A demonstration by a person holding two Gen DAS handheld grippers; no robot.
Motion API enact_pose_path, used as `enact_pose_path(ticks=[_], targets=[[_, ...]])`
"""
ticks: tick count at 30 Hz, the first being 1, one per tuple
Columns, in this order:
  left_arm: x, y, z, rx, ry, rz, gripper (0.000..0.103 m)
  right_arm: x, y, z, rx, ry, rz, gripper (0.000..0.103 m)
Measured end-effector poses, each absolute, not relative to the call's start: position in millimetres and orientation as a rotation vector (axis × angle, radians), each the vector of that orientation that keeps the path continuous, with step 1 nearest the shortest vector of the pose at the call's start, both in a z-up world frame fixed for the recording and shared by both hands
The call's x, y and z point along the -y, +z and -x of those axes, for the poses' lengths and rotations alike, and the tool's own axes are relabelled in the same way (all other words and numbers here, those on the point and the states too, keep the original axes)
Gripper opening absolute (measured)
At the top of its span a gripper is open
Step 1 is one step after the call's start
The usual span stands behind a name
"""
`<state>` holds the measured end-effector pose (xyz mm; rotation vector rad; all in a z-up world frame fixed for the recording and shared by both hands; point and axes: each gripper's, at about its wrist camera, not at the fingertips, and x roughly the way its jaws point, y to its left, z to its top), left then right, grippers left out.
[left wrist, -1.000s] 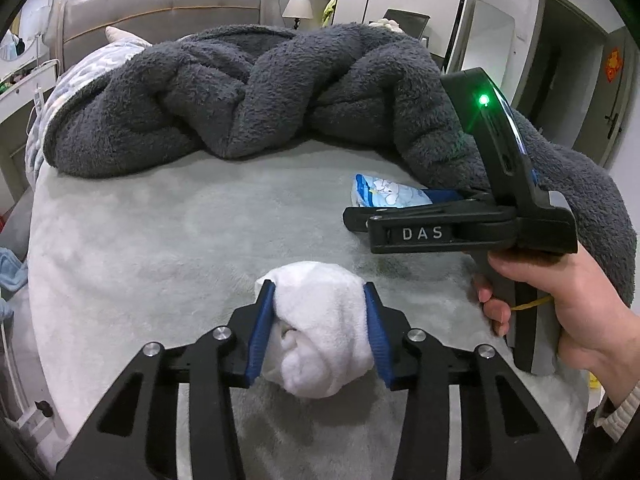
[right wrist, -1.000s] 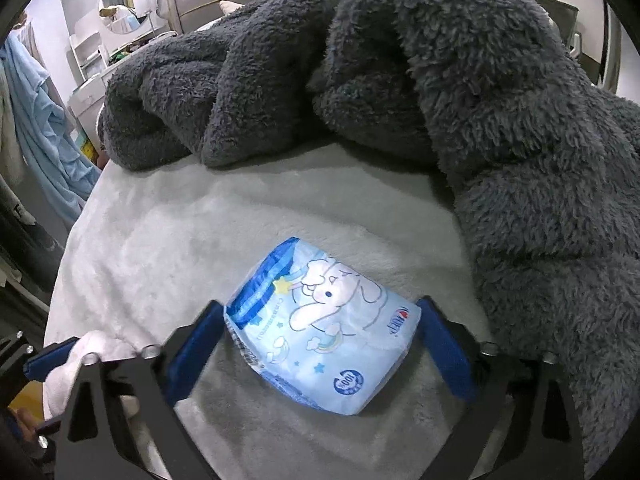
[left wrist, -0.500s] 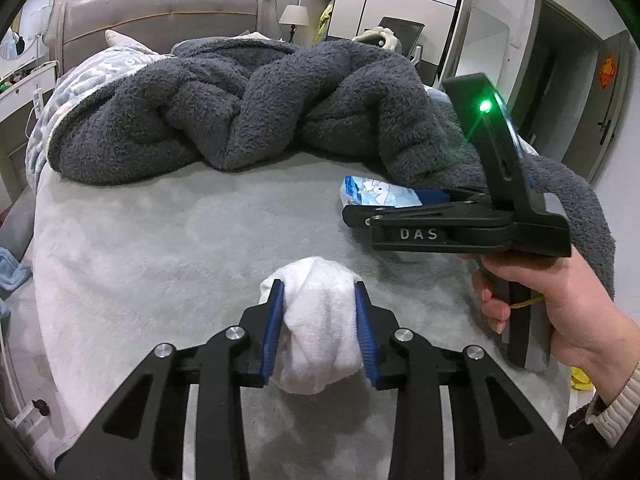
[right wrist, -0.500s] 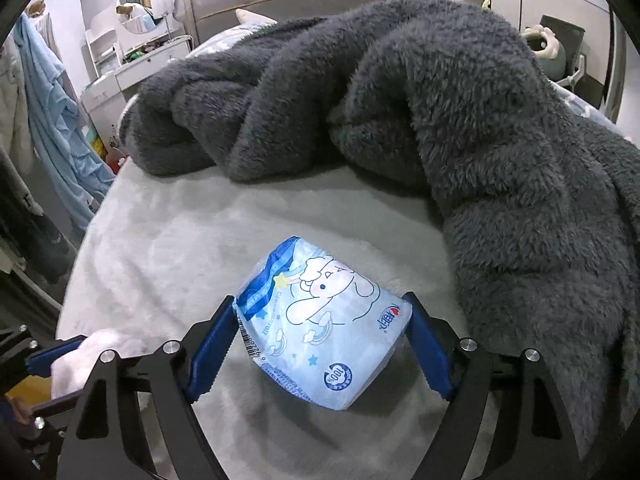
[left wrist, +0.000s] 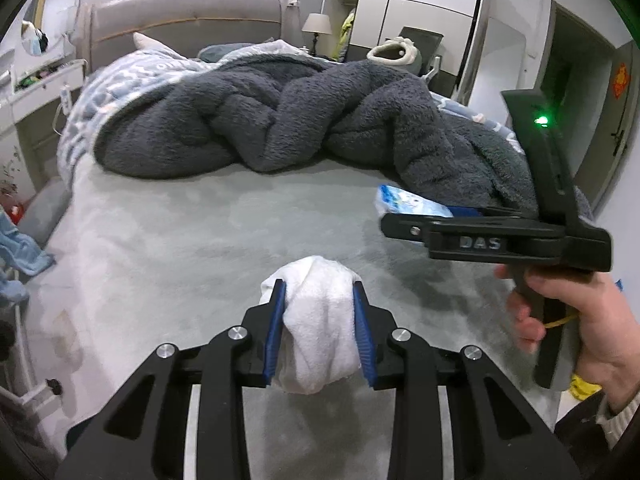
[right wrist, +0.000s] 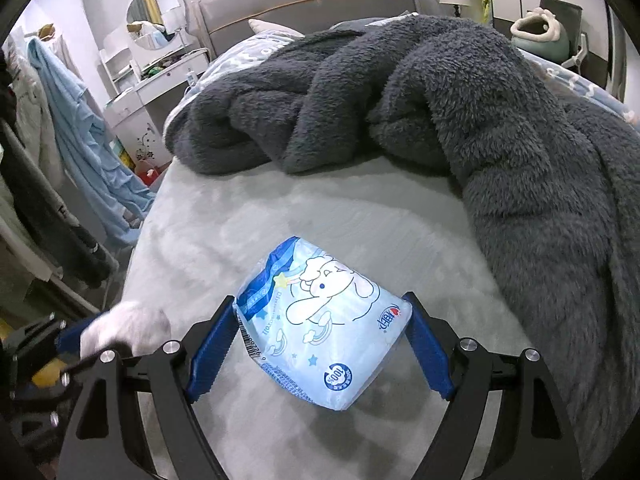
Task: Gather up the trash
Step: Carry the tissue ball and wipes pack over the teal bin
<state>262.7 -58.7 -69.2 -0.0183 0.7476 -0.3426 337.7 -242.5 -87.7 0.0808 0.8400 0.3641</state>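
Left gripper: we squeeze the white wad, soft, held mid-body.
Right gripper: we clamp the tissue pack, light, slippery, by its ends.

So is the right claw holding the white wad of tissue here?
No, the right claw is clamped on a blue cartoon-printed packet; the white wad sits in the left claw.

One white wad, one blue packet, two tools, seemingly one blanket
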Motion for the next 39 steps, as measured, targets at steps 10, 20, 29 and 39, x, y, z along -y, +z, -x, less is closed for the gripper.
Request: enact_pose_path(ticks=[10,20,29,39], targets=[[25.9,-59.8,-232.5,-0.742,-0.244,0.084,0.035,218.0,-81.3,-296.4,-0.842,0.407,-0.014,0.082],[-0.4,-53.5,-205.1,-0.741,-0.167,0.110,0.035,206.7,-68.8,-258.5,-0.834,0.453,-0.024,0.082],[-26.9,-59.4,-190.9,-0.776,-0.093,0.131,0.035,179.3,-50.7,-230.9,-0.802,0.516,0.019,0.082],[-75.4,-81.3,-180.8,-0.844,0.012,0.162,0.035,135.2,-41.6,-226.0,-0.785,0.595,0.058,0.082]])
